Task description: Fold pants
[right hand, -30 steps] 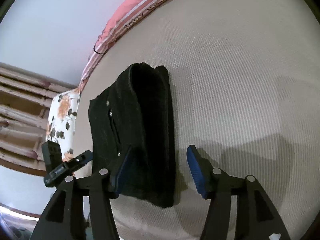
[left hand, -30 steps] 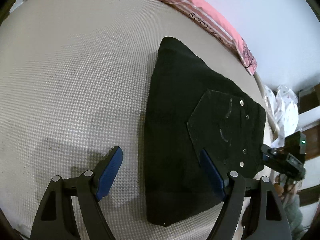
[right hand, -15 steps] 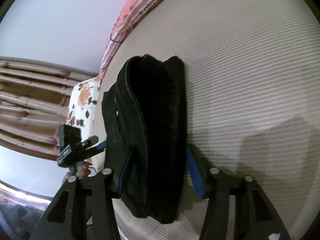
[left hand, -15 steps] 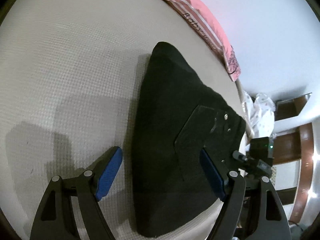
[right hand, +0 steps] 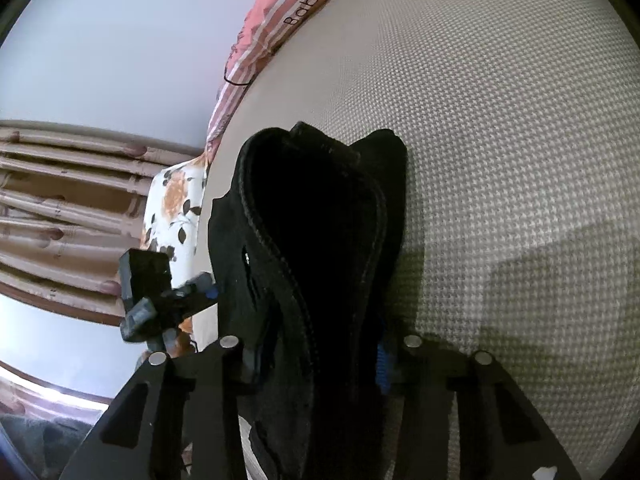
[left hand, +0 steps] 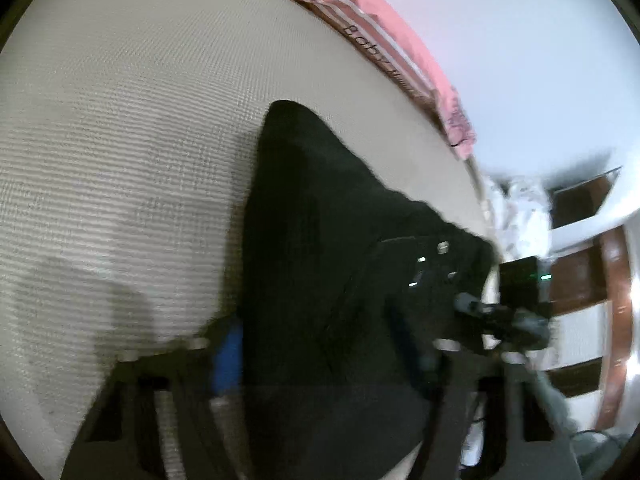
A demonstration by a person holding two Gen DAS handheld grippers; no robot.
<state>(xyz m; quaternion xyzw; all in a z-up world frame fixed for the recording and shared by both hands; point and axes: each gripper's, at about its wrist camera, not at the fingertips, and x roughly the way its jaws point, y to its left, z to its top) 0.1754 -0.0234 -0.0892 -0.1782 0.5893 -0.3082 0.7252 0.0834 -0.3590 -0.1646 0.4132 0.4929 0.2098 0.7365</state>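
We see the folded black pants (left hand: pixel 320 240) on the beige woven bed surface (left hand: pixel 120 120), close to its edge, with a pink striped cloth (left hand: pixel 400 44) along the far side. Our left gripper (left hand: pixel 324 360) has just been closing; its blue pads press the near end of the bundle from both sides. Our right gripper (right hand: pixel 320 360) has likewise been closing and pinches the opposite end, whose stacked hems (right hand: pixel 320 208) stand bunched up between the pads. The left view is blurred.

Bedroom: mattress (right hand: pixel 500 120), floral pillow (right hand: pixel 176 204)
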